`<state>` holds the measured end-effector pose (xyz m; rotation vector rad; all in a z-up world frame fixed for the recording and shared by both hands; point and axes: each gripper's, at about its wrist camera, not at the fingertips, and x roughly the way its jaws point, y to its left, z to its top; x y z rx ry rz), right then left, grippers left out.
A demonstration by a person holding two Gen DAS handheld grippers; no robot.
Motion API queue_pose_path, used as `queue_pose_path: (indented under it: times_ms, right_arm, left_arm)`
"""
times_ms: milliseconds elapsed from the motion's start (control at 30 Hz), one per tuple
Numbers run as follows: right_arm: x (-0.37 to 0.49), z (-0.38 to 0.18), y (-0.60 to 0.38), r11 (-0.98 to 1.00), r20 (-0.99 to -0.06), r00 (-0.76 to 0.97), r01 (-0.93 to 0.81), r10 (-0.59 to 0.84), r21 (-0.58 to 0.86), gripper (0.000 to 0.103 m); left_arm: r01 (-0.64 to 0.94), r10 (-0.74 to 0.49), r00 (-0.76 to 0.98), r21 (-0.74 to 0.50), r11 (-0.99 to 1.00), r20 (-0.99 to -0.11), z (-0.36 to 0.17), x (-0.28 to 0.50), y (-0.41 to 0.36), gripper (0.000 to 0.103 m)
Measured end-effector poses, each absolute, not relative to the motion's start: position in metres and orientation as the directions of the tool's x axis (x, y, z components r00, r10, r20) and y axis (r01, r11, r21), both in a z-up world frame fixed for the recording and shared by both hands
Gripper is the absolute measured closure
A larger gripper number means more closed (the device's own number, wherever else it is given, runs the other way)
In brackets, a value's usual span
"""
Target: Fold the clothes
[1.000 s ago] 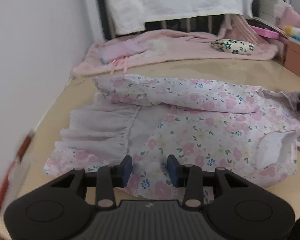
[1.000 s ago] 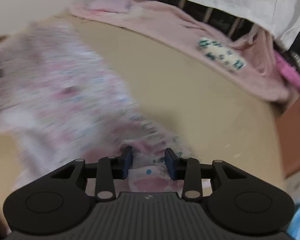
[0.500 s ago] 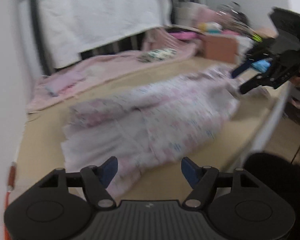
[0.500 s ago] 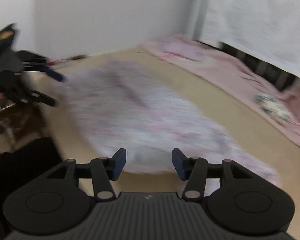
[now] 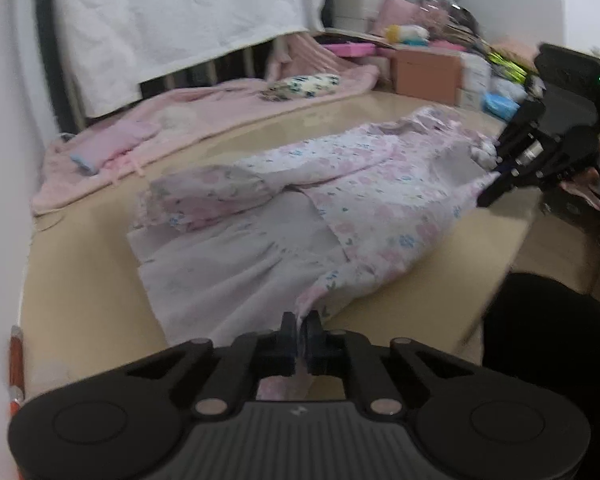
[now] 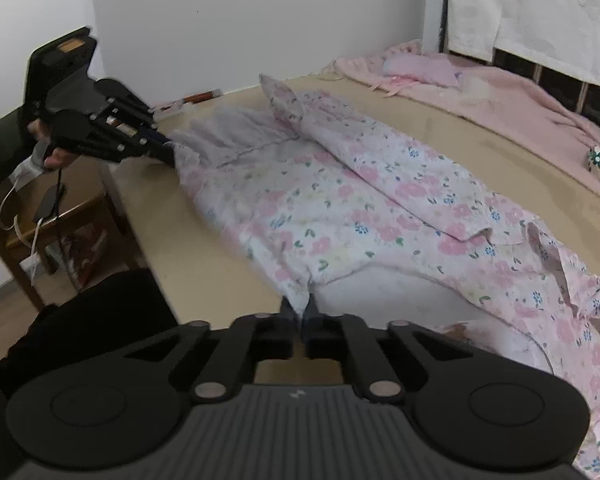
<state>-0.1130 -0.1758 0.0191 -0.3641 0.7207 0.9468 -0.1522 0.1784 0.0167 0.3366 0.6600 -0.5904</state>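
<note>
**Both claws pinch the near edge of the dress, ready for a fold**

The floral dress [image 6: 380, 208] lies spread lengthwise on the tan surface [image 5: 80, 264], its grey ruffled skirt at the left claw's end and the neck and sleeves at the right claw's end.

The left claw [image 5: 299, 336] is pressed together on a corner of fabric at the skirt hem; cloth rises directly from between its tips and runs away ahead of it. The right claw [image 6: 299, 322] is likewise clamped on a fold of the printed fabric at the near edge, the rest of the dress stretching forward and to its right. Each claw shows in the other's camera, gripping an opposite end of the same long edge.

The step in hand appears to be taking hold of the near side for a lengthwise fold. The next move probably calls for lifting both ends together, keeping the edge taut between the claws, and carrying it away across the dress to lay it over the far side, where a sleeve is already turned in.

Beyond the dress, well ahead of both claws, a pink blanket [image 5: 228, 100] lies along the back of the surface.
</note>
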Motion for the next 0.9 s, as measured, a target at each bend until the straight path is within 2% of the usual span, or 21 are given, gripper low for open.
queue_pose_path:
  times_ms: [67,167,433,533,633,667,700,733,800,833,867,900]
  right_arm:
    - [-0.116,0.020,-0.181,0.540,-0.697,0.366,-0.841,0.616,0.036,0.103]
    - [-0.109,0.028,-0.196,0.523,-0.686,0.319,-0.846,0.654,0.105,0.102]
    - [-0.032,0.072,-0.216,0.624,-0.600,0.423,-0.763,0.679,0.167,0.102]
    - [0.001,0.067,-0.203,0.677,-0.648,0.450,-0.722,0.614,0.140,0.102]
    - [0.035,0.060,-0.187,0.728,-0.700,0.470,-0.678,0.538,0.104,0.102]
    - [0.047,0.058,-0.182,0.743,-0.716,0.475,-0.663,0.512,0.091,0.102]
    - [0.058,0.056,-0.177,0.758,-0.731,0.480,-0.647,0.485,0.078,0.101]
    - [0.069,0.053,-0.172,0.773,-0.746,0.484,-0.632,0.457,0.064,0.098]
    - [0.079,0.039,-0.163,0.790,-0.789,0.474,-0.613,0.392,0.024,0.095]
    - [0.073,0.041,-0.166,0.795,-0.778,0.502,-0.607,0.379,-0.005,0.088]
    - [0.063,0.047,-0.170,0.800,-0.755,0.539,-0.600,0.372,-0.034,0.077]
    - [0.054,0.052,-0.174,0.804,-0.731,0.576,-0.591,0.365,-0.063,0.069]
  left_arm:
    - [0.645,-0.428,0.611,0.104,0.757,-0.666,0.023,-0.159,0.177,0.102]
    - [0.651,-0.441,0.641,0.141,0.746,-0.629,0.047,-0.161,0.177,0.102]
    - [0.593,-0.363,0.767,0.371,0.715,-0.529,0.092,-0.100,0.143,0.102]
    - [0.554,-0.301,0.800,0.444,0.704,-0.520,0.094,-0.064,0.126,0.102]
    - [0.528,-0.216,0.793,0.466,0.710,-0.569,0.082,-0.018,0.112,0.101]
    - [0.505,-0.171,0.791,0.469,0.725,-0.587,0.075,-0.001,0.107,0.099]
    - [0.500,-0.129,0.771,0.468,0.729,-0.624,0.066,0.013,0.104,0.091]
    - [0.503,-0.087,0.742,0.466,0.728,-0.664,0.056,0.025,0.102,0.089]
    - [0.461,-0.012,0.742,0.497,0.735,-0.671,0.042,0.030,0.102,0.088]
    - [0.453,-0.006,0.745,0.498,0.739,-0.667,0.040,0.023,0.105,0.086]
    - [0.448,-0.028,0.753,0.480,0.754,-0.657,0.045,0.014,0.107,0.084]
    - [0.443,-0.057,0.763,0.456,0.772,-0.644,0.051,0.004,0.110,0.077]
